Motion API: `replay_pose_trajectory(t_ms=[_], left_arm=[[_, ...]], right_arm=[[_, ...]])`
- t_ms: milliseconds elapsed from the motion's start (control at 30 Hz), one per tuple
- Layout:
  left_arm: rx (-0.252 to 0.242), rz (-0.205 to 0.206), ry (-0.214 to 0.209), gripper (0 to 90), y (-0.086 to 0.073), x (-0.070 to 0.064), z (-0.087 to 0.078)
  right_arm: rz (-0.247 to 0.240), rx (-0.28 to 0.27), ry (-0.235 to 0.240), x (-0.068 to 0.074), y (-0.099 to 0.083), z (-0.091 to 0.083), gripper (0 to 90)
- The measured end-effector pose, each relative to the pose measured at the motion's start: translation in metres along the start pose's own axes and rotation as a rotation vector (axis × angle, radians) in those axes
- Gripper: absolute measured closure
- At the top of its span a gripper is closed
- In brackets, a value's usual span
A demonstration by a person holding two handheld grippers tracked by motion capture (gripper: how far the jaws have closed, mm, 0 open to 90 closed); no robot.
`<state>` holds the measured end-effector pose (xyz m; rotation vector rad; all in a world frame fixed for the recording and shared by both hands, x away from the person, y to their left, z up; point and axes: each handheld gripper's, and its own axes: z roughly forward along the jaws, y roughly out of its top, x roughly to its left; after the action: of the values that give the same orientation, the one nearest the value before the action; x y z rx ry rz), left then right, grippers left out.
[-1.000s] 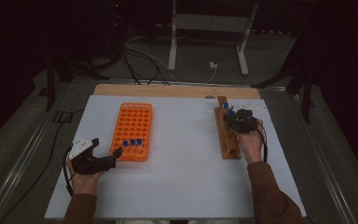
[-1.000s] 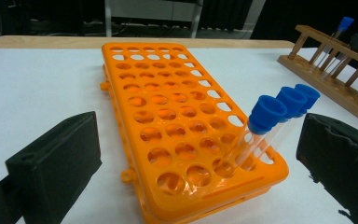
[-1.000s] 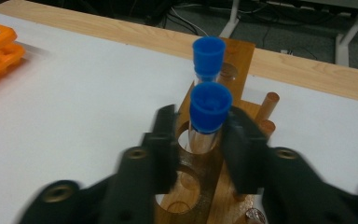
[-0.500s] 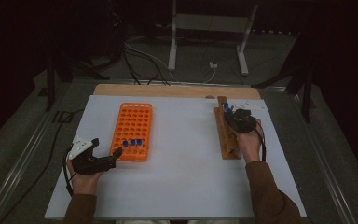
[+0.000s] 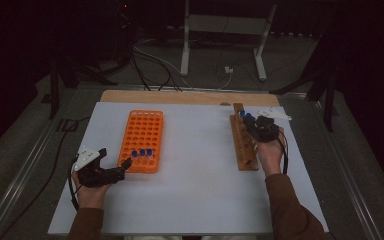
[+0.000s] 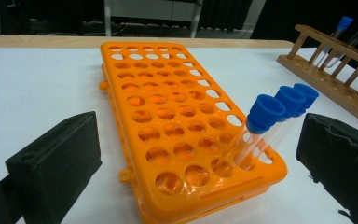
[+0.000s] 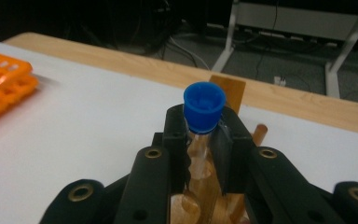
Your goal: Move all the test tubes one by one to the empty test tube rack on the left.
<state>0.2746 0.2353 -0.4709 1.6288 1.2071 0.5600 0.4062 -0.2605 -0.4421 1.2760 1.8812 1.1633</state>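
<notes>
An orange tube rack [image 5: 144, 139] lies left of centre on the white table, with three blue-capped tubes [image 6: 279, 105] standing in its near right corner. My left gripper [image 5: 115, 167] rests open at that rack's near left corner, its jaws wide apart and holding nothing [image 6: 200, 140]. At the right lies a wooden rack [image 5: 242, 142]. My right gripper [image 5: 260, 127] is over its far end, shut on a clear tube with a blue cap [image 7: 204, 107]. The tube's lower end is hidden behind the jaws. Another blue-capped tube [image 6: 344, 21] stands at the wooden rack's far end.
The white table top [image 5: 195, 200] has a bare wooden strip [image 5: 190, 97] along its far edge. A small white object [image 5: 275, 114] lies beyond the right gripper. Metal stand legs and cables are on the floor behind the table.
</notes>
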Motion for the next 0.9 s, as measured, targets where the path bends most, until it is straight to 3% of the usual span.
replay_pose_trajectory(t_ms=[467,700,900], left_arm=[[-0.001,-0.004,-0.001,0.7,0.0,0.0,0.0],[-0.003,-0.004,0.004,0.7,0.0,0.001,-0.001],[-0.009,0.008,0.007,0.7,0.003,-0.001,-0.002]], right_arm=[[-0.006,-0.088,-0.011,0.0,0.006,-0.013,76.5],[-0.038,-0.117,-0.01,-0.001,0.013,-0.027,76.5],[-0.068,-0.131,0.018,0.004,0.02,-0.041,76.5]])
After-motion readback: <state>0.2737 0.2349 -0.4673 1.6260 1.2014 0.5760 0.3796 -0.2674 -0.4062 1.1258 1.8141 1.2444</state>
